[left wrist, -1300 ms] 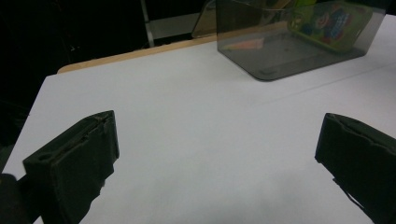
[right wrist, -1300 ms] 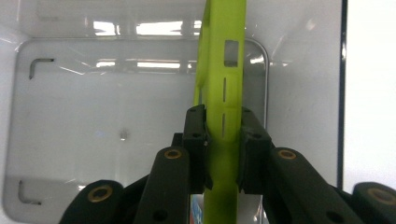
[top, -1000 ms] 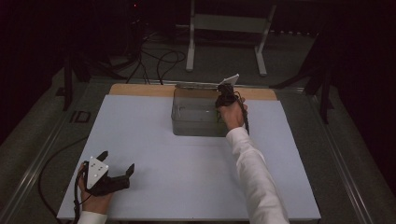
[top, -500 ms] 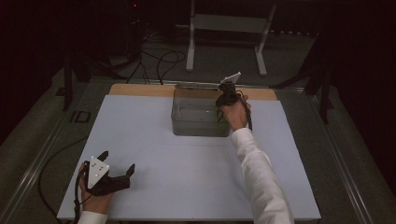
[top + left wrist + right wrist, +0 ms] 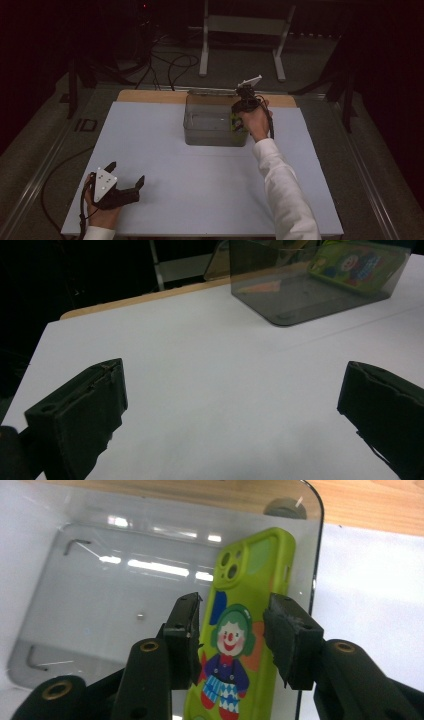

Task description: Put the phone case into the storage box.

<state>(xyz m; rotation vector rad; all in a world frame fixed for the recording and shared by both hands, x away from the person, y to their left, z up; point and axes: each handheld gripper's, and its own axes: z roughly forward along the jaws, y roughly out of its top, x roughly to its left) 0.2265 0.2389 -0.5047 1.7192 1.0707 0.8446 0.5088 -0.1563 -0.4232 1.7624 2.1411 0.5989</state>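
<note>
Right arm: I am reaching forward across the white table (image 5: 210,170), my right hand (image 5: 257,122) tilting the right gripper (image 5: 239,116) down into the clear plastic box (image 5: 200,131).
Right jaws: they are flanking the phone (image 5: 239,630) on both long edges; I cannot tell whether they are pressing it.
Phone: it is lying against the box's right wall, in a glossy lime-green case with a clown print.
Left hand: I am resting the left gripper (image 5: 125,182) near the table's front left corner, jaws spread wide, holding nothing.
Box: smoky, transparent, rounded corners.
</note>
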